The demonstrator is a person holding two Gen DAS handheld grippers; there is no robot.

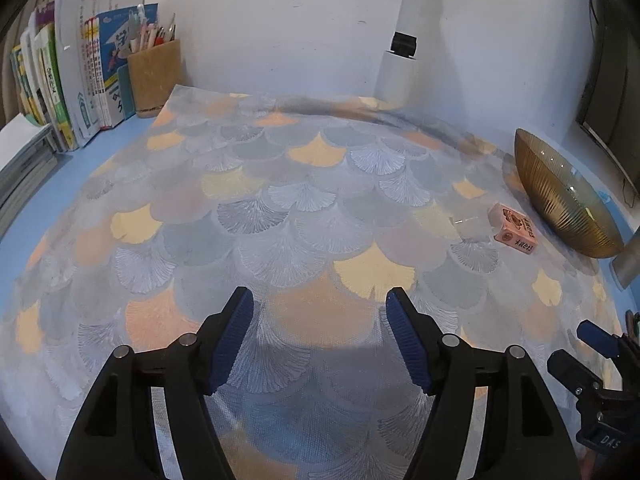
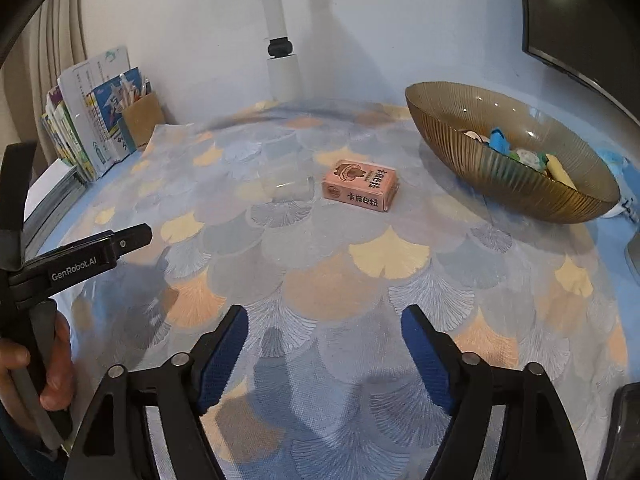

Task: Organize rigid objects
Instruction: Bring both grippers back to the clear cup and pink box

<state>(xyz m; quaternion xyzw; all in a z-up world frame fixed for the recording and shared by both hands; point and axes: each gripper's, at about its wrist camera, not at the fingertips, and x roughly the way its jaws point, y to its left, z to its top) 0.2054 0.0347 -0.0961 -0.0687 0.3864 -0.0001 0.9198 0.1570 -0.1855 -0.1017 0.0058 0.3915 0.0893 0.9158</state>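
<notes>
A pink printed box (image 2: 361, 185) lies flat on the fan-patterned mat (image 2: 320, 272), with a small clear plastic case (image 2: 288, 188) just to its left. To their right stands an amber ribbed glass bowl (image 2: 500, 184) holding several small colourful items. My right gripper (image 2: 324, 318) is open and empty, low over the mat, well short of the box. My left gripper (image 1: 320, 300) is also open with nothing between its fingers. In the left wrist view the pink box (image 1: 514, 229) and the bowl (image 1: 560, 200) sit far to the right. A hand (image 2: 52, 376) holds the left gripper's handle.
Upright books (image 1: 60, 80) and a brown pen holder (image 1: 154, 76) stand at the back left, with stacked papers (image 1: 24, 160) beside them. A white lamp post (image 2: 282, 60) rises at the back wall. A dark monitor (image 2: 580, 20) hangs at the right.
</notes>
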